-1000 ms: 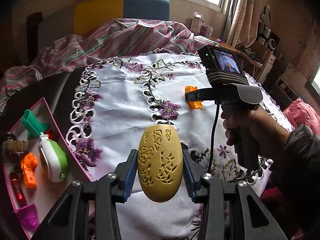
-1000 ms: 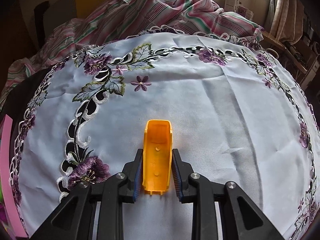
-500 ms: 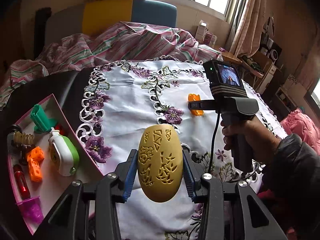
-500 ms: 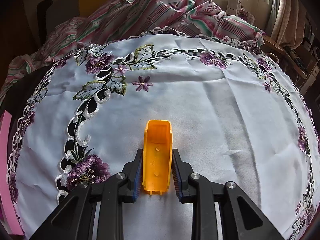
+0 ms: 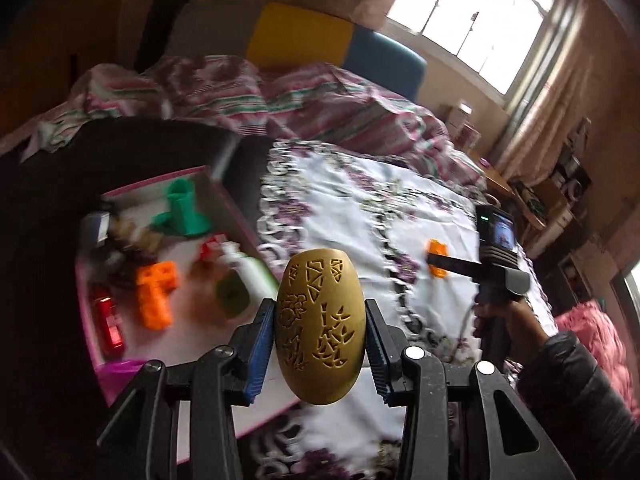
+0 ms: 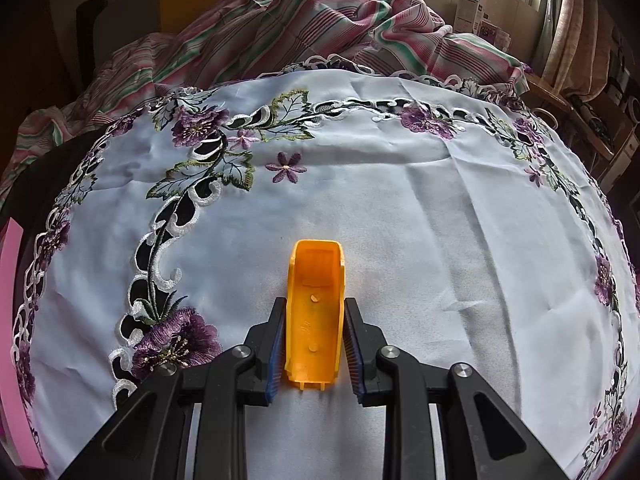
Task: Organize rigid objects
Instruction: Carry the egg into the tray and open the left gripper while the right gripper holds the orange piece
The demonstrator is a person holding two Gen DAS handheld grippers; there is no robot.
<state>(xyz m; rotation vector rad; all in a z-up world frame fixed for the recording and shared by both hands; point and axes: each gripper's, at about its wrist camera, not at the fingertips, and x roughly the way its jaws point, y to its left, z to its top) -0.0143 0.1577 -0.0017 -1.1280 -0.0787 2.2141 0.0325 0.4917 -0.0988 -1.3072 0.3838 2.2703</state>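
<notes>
Over the tablecloth (image 6: pixel 400 220), jaws clamp the orange piece (image 6: pixel 316 312).

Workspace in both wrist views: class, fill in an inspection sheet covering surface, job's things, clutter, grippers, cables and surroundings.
Surface: white embroidered tablecloth with purple flowers.
Job's things: gold carved egg held in the air; orange open-topped piece lying on the cloth; pink-rimmed tray holding a green piece, orange block and red item, blurred.
Clutter: nothing seen on the cloth.
Grippers: left gripper shut on the egg; right gripper shut on the orange piece.
Cables: nothing seen clearly.
Surroundings: striped bedding, window, curtains.
</notes>
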